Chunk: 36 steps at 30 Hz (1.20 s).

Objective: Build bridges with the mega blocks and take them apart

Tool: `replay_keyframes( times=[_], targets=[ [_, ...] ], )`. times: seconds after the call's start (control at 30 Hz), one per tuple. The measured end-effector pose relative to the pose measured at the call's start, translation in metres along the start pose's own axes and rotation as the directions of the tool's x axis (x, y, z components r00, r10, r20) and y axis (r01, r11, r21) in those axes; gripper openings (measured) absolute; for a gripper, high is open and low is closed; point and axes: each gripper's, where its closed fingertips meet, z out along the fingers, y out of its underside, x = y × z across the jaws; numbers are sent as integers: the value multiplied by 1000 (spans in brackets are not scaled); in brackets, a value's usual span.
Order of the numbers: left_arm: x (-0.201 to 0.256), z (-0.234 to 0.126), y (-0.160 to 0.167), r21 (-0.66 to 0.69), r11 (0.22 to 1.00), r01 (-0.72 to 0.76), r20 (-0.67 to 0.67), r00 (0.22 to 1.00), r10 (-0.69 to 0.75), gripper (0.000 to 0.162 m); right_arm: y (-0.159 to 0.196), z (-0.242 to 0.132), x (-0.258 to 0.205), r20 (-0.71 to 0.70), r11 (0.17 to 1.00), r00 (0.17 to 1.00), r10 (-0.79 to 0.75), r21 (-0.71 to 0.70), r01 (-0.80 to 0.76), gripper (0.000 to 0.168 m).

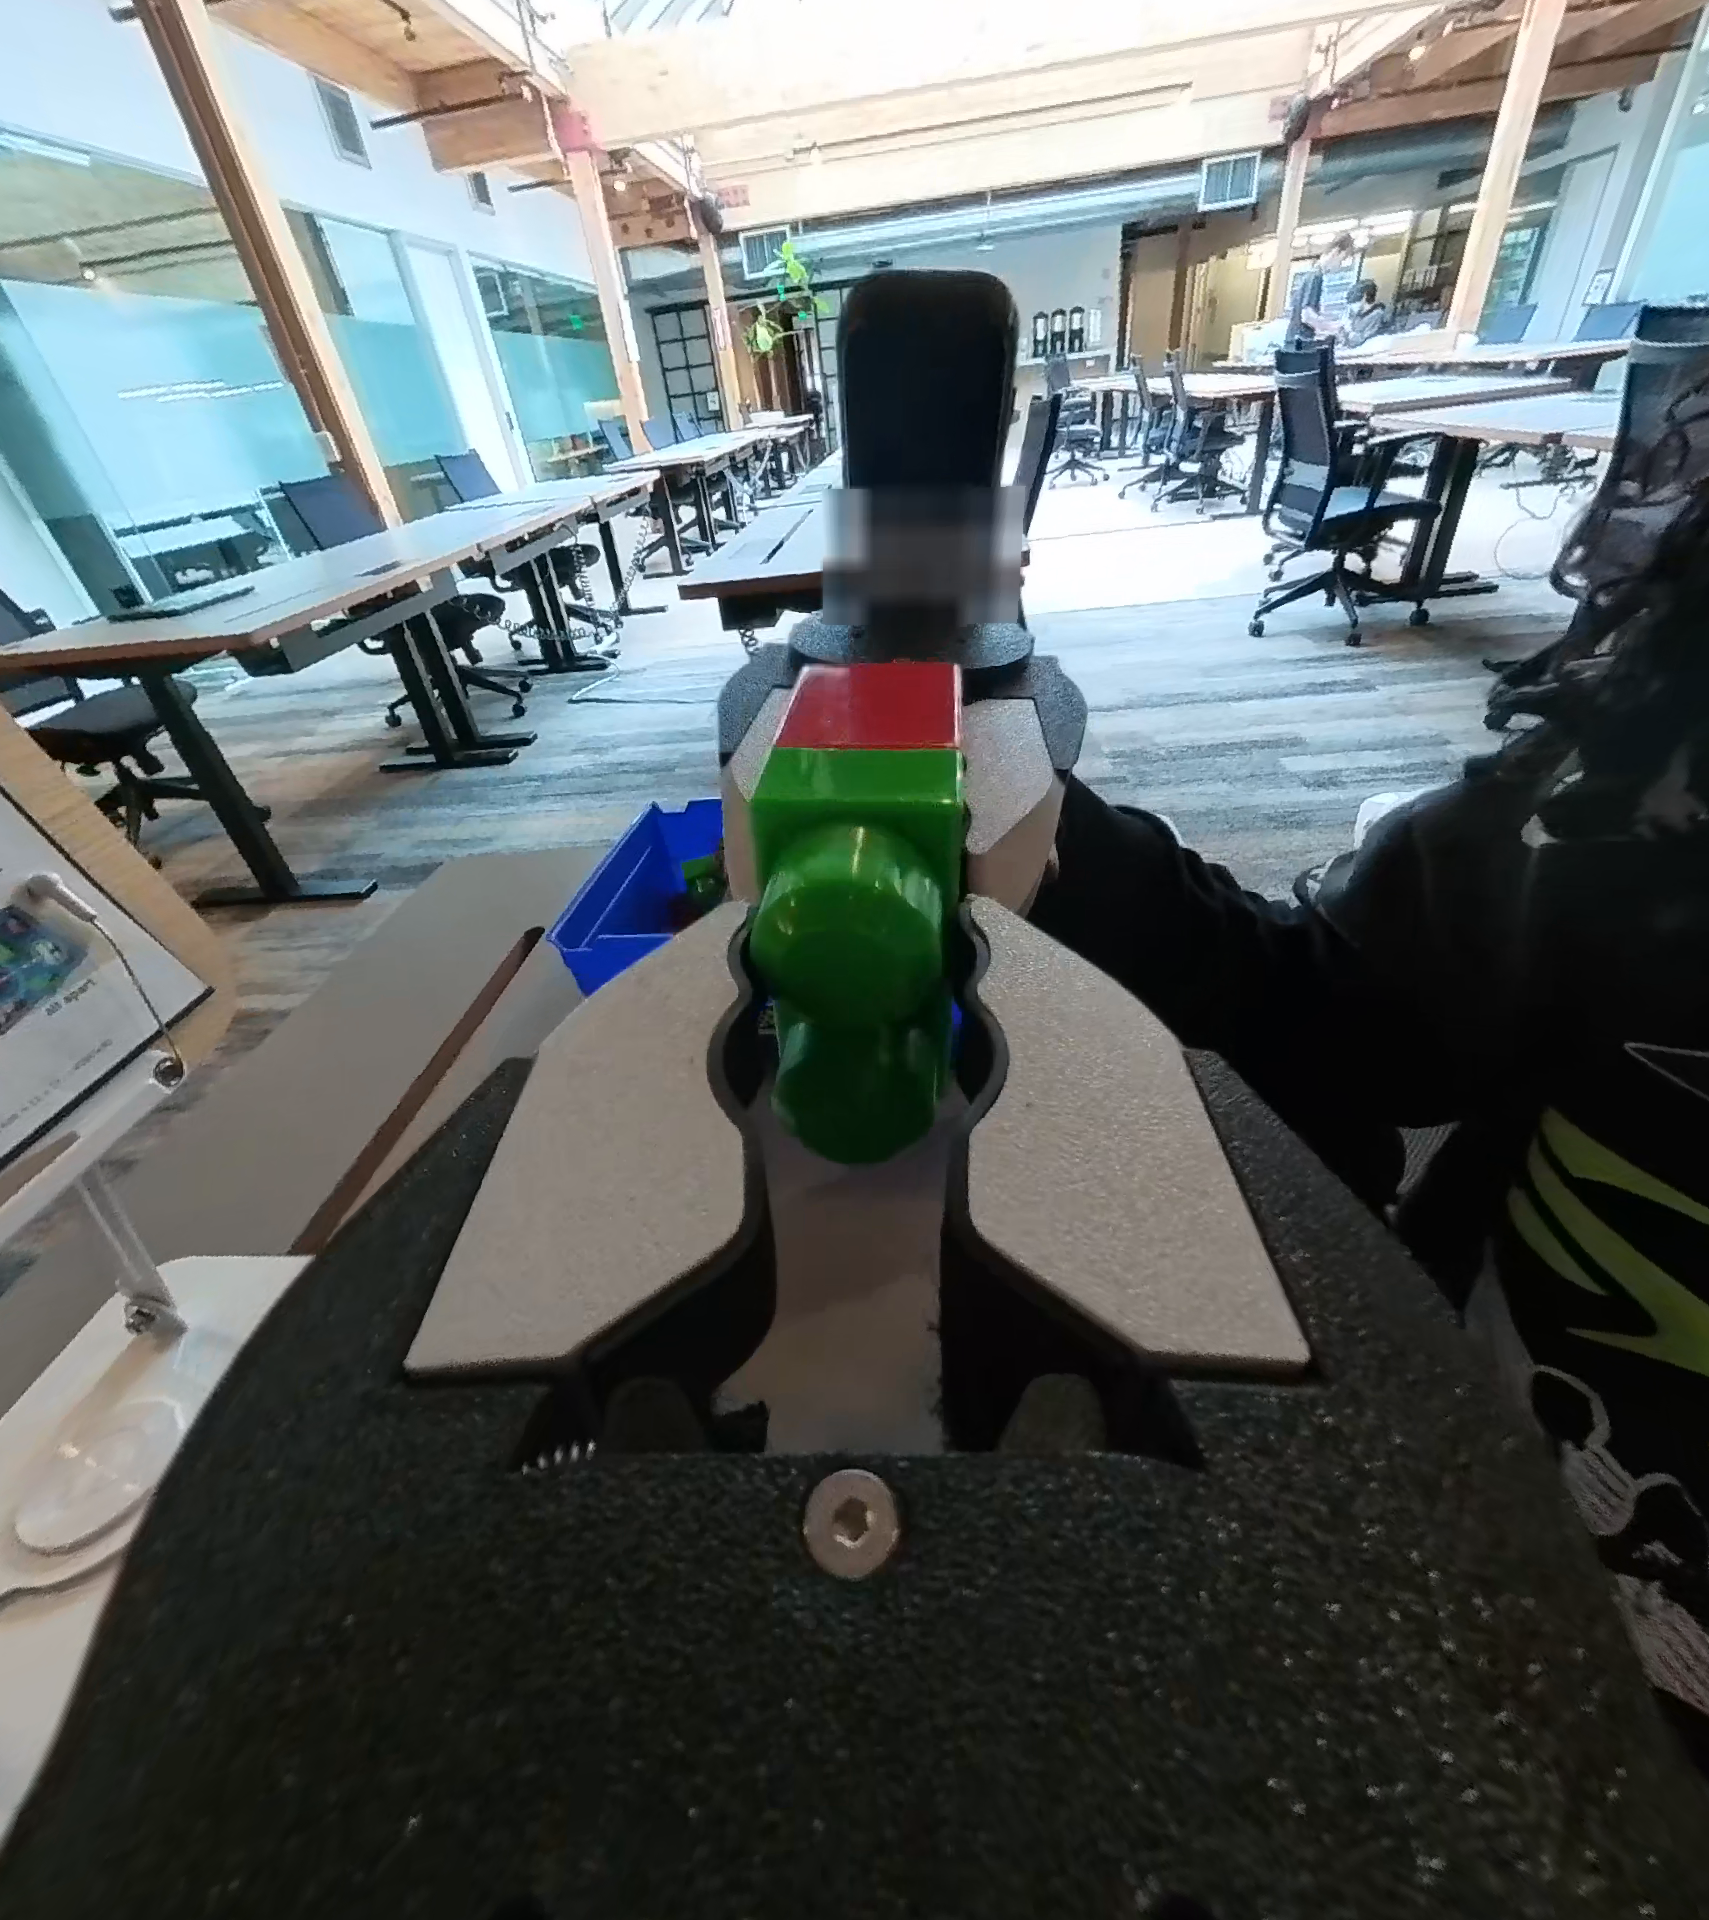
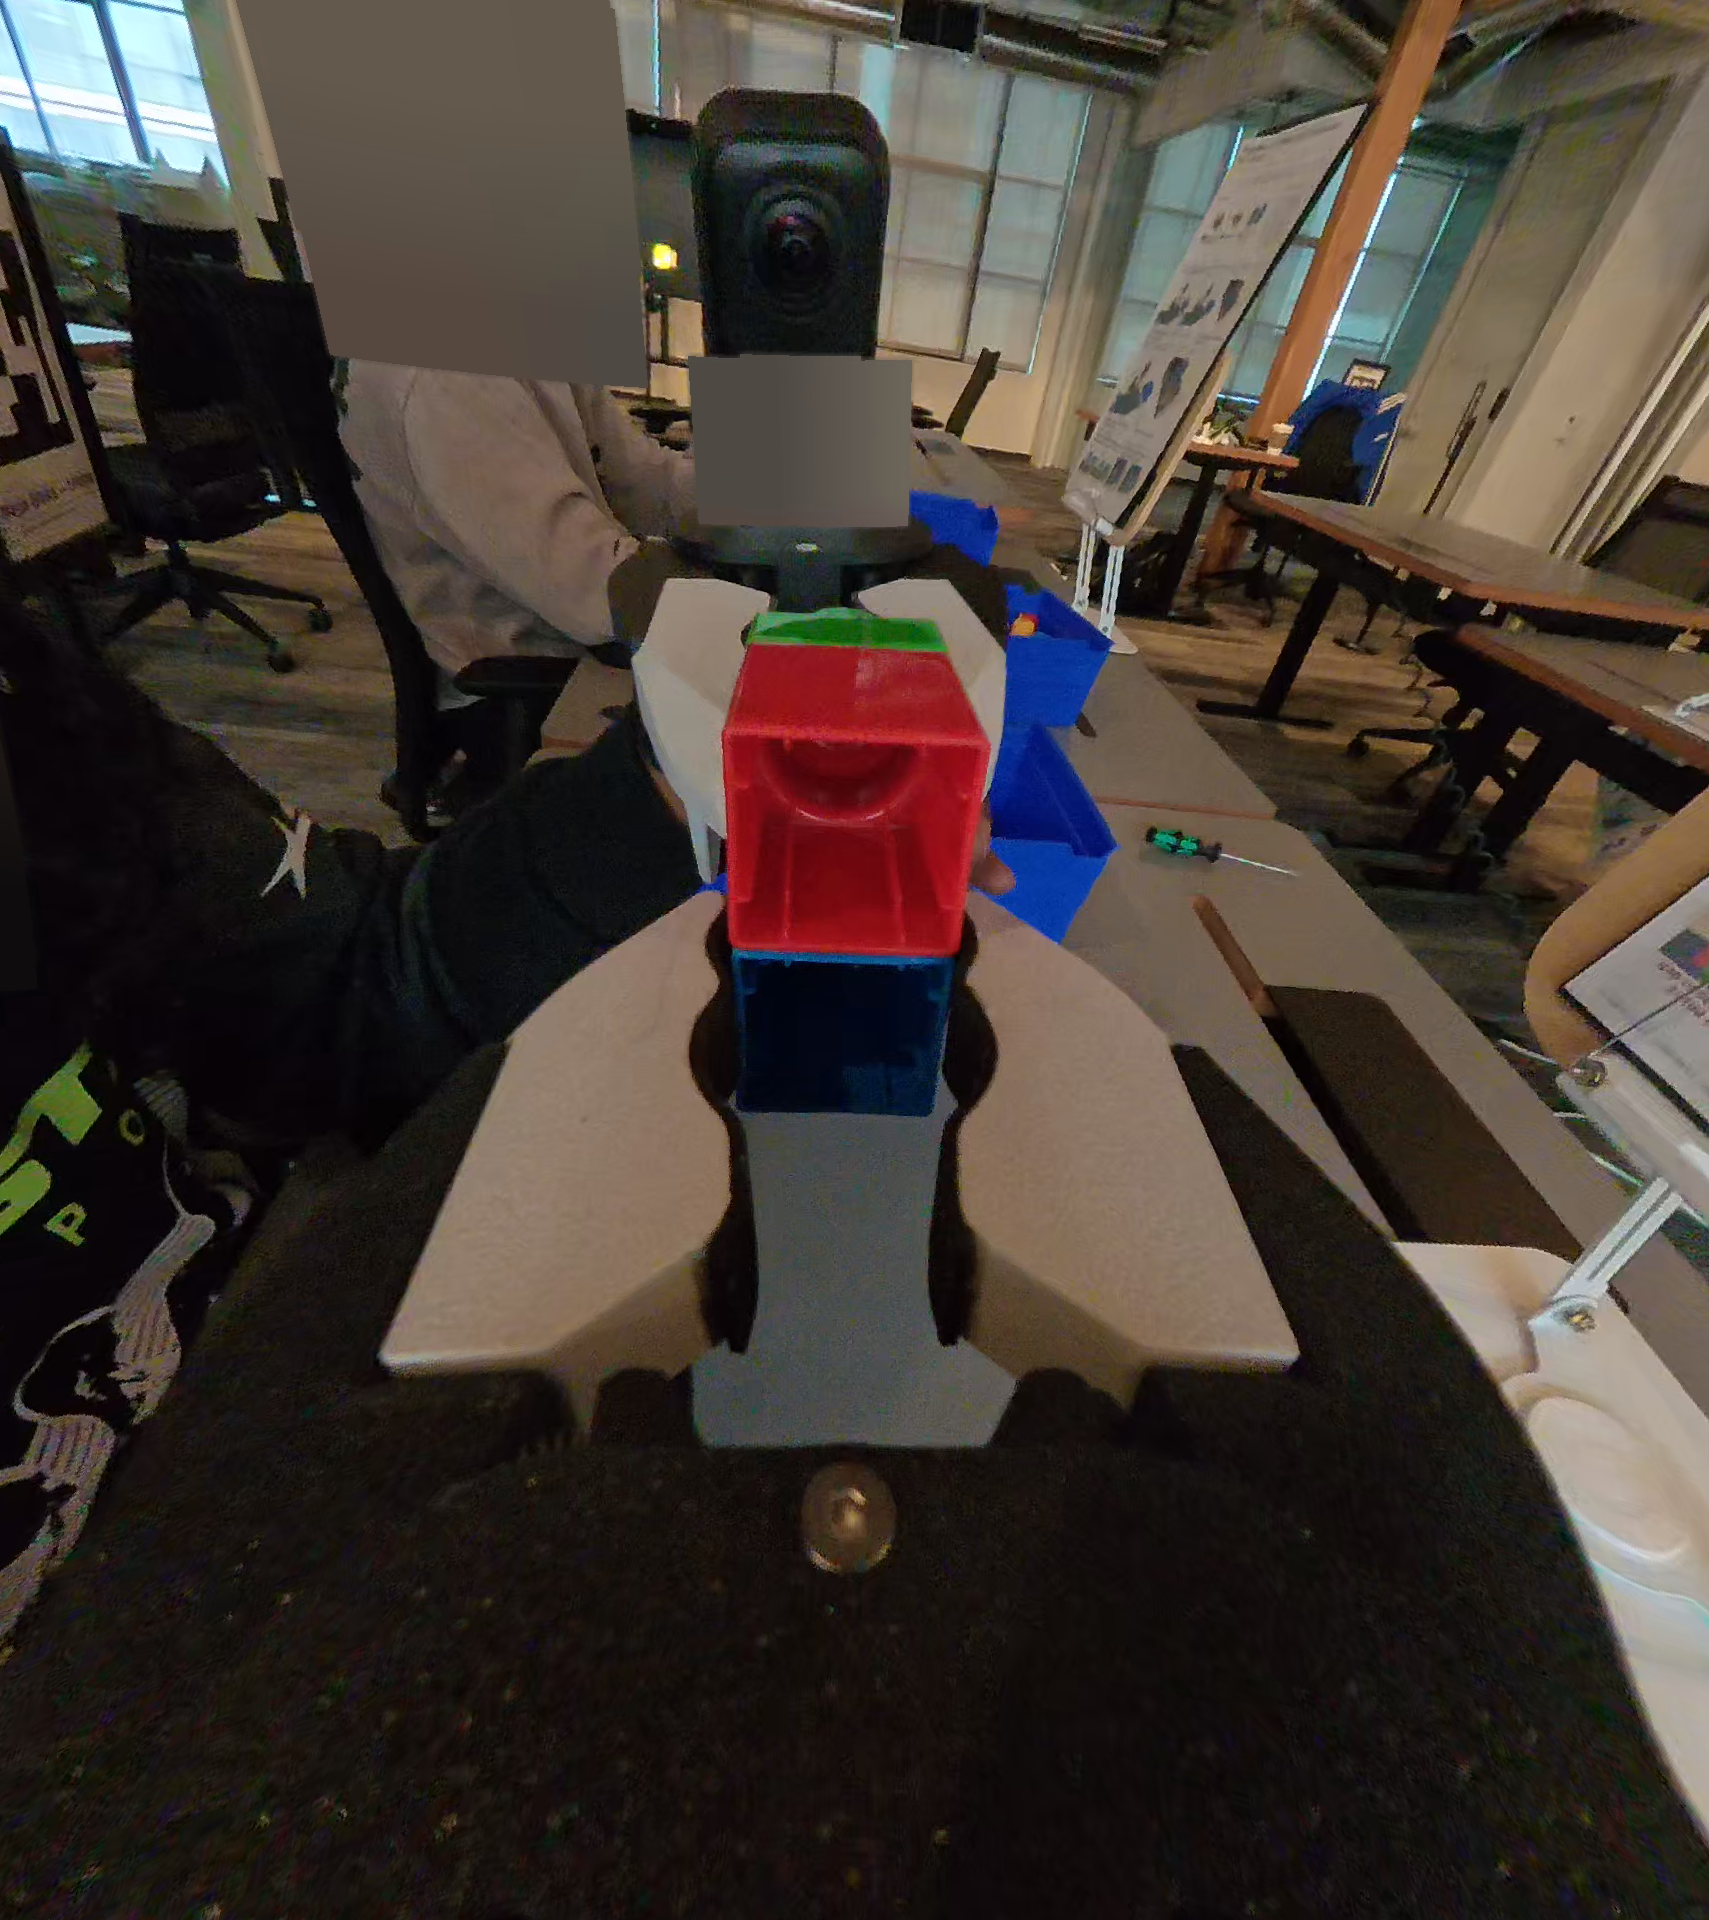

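Gripping: both claws held one block stack
Left claw (image 1: 855, 1023): pinched green block (image 1: 855, 904)
Right claw (image 2: 839, 1023): pinched blue block (image 2: 834, 1034)
Between: red block (image 2: 845, 831)

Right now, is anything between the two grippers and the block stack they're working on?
Nothing visible. The left gripper is clamped on the green block, and the right gripper on the blue block beside the red block, held between them above the table.
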Motion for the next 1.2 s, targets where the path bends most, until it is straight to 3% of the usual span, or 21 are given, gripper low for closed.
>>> replay_keyframes(
  times=[0.27,0.37,0.47,0.63,0.73,0.87,1.03,1.2],
  targets=[
    [-4,-16,0,-45,998,45,30,999,-44,34,-1,-11,4,16,999,999,28,16,-28,35],
    [-16,-55,-15,34,998,51,99,994,-54,34,2,-53,30,-114,1000,993,15,5,-15,35],
    [-21,-66,-18,54,998,44,137,989,-51,34,17,-93,56,-308,994,951,-23,-106,-10,35],
    [-22,-57,-15,48,997,54,125,990,-60,34,62,-181,96,-641,932,766,-59,-310,-188,35],
    [-22,-55,-15,48,998,46,130,990,-52,34,97,-233,107,-769,861,638,-53,-359,-360,36],
    [-20,-59,-19,56,998,24,139,990,-32,34,159,-294,100,-859,662,508,-60,-415,-624,36],
    [-18,-59,-19,51,999,8,140,990,-16,34,215,-305,70,-831,447,550,82,-463,-766,36],
    [-20,-55,-15,39,999,15,136,990,-21,34,234,-301,67,-816,394,555,158,-464,-794,36]
  ],
)
